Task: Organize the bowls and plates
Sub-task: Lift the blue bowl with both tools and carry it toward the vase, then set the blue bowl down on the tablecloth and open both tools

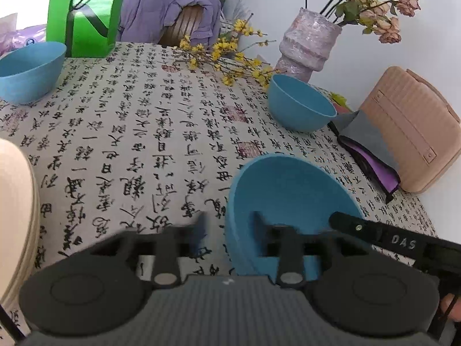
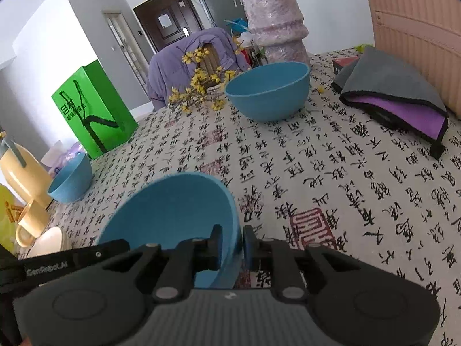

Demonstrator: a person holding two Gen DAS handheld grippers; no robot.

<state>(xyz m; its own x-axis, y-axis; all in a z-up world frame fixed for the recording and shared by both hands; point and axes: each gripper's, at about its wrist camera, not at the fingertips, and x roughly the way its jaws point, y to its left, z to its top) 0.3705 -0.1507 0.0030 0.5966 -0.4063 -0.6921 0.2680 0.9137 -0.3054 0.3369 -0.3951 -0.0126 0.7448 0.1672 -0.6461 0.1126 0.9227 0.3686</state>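
Observation:
A blue bowl (image 1: 291, 201) sits near me on the calligraphy tablecloth; it also shows in the right wrist view (image 2: 173, 213). My right gripper (image 2: 232, 238) is shut on its right rim, one finger inside and one outside. My left gripper (image 1: 229, 225) is open, straddling the same bowl's left rim without clamping it. A second blue bowl (image 1: 299, 103) stands farther back by the vase, also in the right wrist view (image 2: 268, 90). A third blue bowl (image 1: 28, 70) stands at the far left, also in the right wrist view (image 2: 70, 183). Cream plates (image 1: 17, 216) are stacked at the left edge.
A lilac vase (image 1: 308, 46) with yellow flower sprigs (image 1: 227, 54), a green bag (image 1: 83, 14), a peach case (image 1: 415, 129) and a grey-purple cloth (image 2: 397, 98) ring the table. A yellow jug (image 2: 20, 173) and cup (image 2: 28, 225) stand at the left.

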